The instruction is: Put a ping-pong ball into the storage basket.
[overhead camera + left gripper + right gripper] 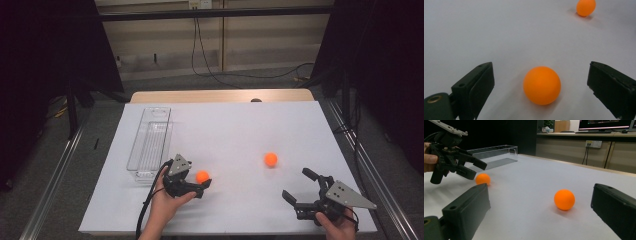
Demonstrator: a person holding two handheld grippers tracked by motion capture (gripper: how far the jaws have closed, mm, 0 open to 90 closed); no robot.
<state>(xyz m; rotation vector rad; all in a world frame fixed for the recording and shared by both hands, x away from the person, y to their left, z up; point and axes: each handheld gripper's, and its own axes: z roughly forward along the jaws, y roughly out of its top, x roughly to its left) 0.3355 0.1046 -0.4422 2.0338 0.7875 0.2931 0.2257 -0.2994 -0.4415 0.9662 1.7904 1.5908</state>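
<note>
High view: mounted above the near edge of the table (pixel 225 120), facing forward and down, far enough to take in the whole white surface.

Left gripper view: carried on the left tongs (pixel 541 82), set low and close over the surface, aimed along the jaws at the near orange ball (pixel 542 85); far orange ball (pixel 586 7) at top.

Right gripper view: carried on the right tongs (pixel 539 205), low, facing across toward the left tongs.

Shared across all three: both balls.

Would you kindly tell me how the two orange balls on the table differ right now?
The near ball lies between the open jaws of the left claw, untouched; the far ball lies in the open, ahead of the right claw. The near ball is closer to the clear tray. Both look the same orange and size.
</note>
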